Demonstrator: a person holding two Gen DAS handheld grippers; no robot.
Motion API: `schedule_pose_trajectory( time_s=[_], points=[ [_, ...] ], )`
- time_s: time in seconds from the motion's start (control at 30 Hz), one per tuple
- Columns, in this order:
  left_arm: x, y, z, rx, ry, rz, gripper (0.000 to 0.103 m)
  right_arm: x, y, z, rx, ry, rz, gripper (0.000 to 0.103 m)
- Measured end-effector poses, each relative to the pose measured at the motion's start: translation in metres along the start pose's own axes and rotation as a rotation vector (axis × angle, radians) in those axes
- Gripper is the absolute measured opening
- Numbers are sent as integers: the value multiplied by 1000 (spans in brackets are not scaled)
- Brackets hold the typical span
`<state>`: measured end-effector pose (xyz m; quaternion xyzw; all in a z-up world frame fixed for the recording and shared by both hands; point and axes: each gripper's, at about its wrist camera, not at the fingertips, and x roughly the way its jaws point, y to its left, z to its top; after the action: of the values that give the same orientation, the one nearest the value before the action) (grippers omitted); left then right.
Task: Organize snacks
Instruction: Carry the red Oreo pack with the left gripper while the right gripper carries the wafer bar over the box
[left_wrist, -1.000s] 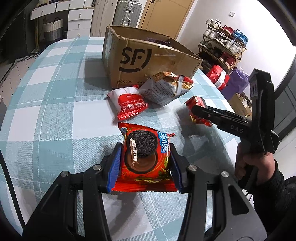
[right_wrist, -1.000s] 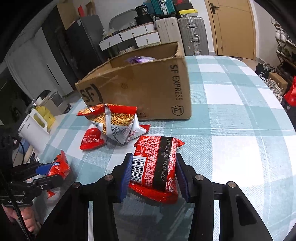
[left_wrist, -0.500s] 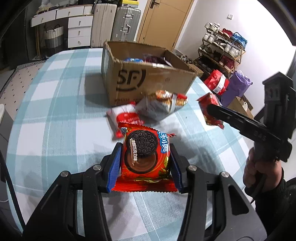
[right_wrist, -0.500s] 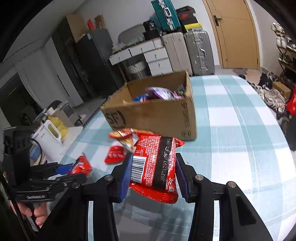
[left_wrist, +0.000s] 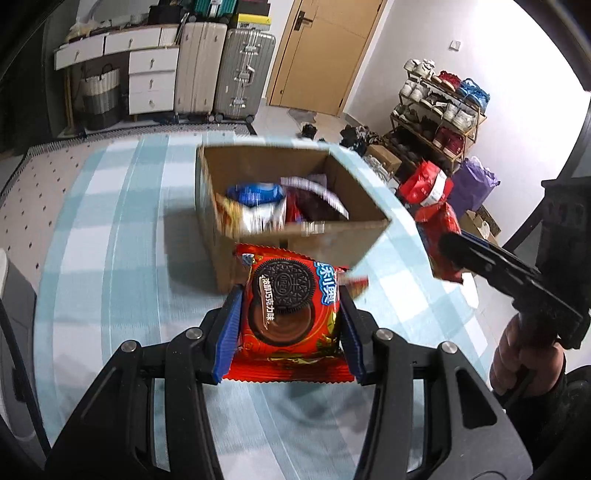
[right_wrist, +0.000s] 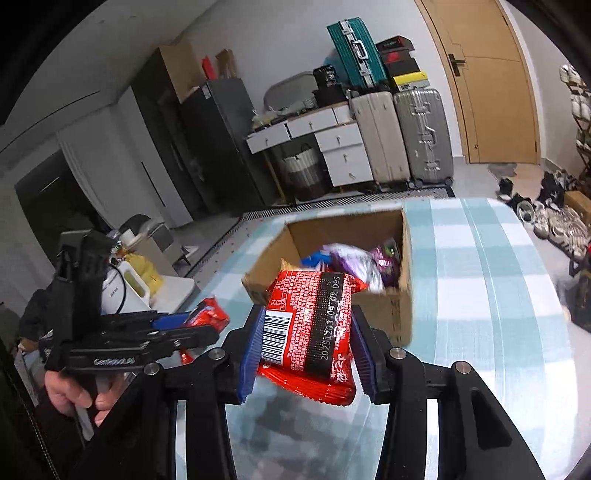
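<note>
Up off the checked table (left_wrist: 110, 258) on the left, left gripper (left_wrist: 290, 321) clamped tight on the Oreo packet (left_wrist: 290, 314), carton (left_wrist: 295, 236) now seen from above, snacks inside; over on the right, right gripper (right_wrist: 308, 339) likewise lifted, pinching the red noodle packet (right_wrist: 314, 328), nearing the box mouth; both ready to drop in next

Worktop (left_wrist: 110, 258) under blue-and-white check cloth. Two silver suitcases (left_wrist: 225, 70) upright against far wall, beside white drawer unit (left_wrist: 151, 79). Wooden door (right_wrist: 491, 85) shut. Shoe rack (left_wrist: 439, 118) loaded, purple bag (left_wrist: 474, 184) beside it.
</note>
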<state>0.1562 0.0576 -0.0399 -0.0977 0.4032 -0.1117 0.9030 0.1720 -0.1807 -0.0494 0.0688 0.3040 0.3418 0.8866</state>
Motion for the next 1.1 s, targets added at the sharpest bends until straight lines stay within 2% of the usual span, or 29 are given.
schedule_pose_trajectory(
  time_s=[0.37,0.63,0.87,1.1],
  points=[
    [27,-1,86,40,-2,13,45,27,-1,66,-39,-6,31,45],
    [63,0,133,58,10,26,45,59,-13,102,-43,9,34,45],
    [97,3,157,78,33,37,45,93,-31,115,-23,37,24,45],
    [129,11,160,75,63,33,45,123,-50,112,-6,72,2,45]
  ],
)
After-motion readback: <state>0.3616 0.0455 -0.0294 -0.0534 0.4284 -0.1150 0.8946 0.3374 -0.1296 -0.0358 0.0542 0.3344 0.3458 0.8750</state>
